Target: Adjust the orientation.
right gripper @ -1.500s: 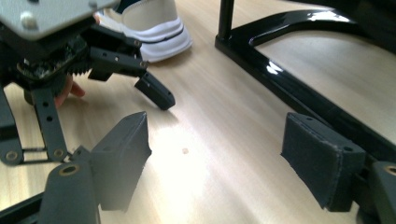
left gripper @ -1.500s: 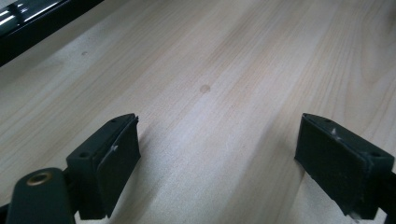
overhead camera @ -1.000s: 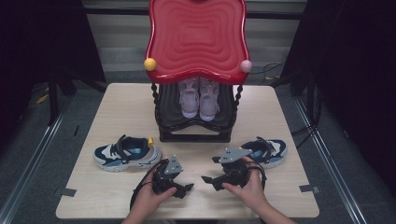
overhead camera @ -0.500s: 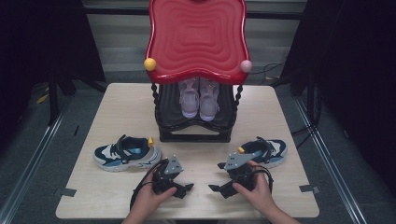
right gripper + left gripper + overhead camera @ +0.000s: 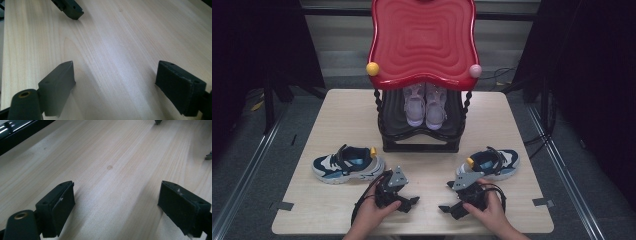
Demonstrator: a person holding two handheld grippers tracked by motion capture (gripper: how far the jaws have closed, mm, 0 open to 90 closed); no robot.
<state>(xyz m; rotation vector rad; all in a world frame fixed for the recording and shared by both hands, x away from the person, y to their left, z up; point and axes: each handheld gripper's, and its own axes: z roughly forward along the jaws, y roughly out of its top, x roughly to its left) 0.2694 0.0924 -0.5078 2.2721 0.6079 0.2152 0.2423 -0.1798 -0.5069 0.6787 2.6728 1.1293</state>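
Observation:
Two blue-and-white sneakers lie on the wooden table, the left sneaker ahead of my left hand and the right sneaker just beyond my right hand. My left gripper rests low near the front edge and points right. Its jaws stand wide apart over bare wood in the left gripper view. My right gripper faces it, pointing left, also open with nothing between its pads. Neither gripper touches a shoe.
A black shoe rack with a wavy red top stands at the table's middle back, and a pair of lilac shoes sits inside it. The other gripper's jaw tip shows at the top of the right gripper view.
My right hand has drawn back from beside the right sneaker toward the front edge and sunk lower to the table. The left hand and both shoes have stayed put.

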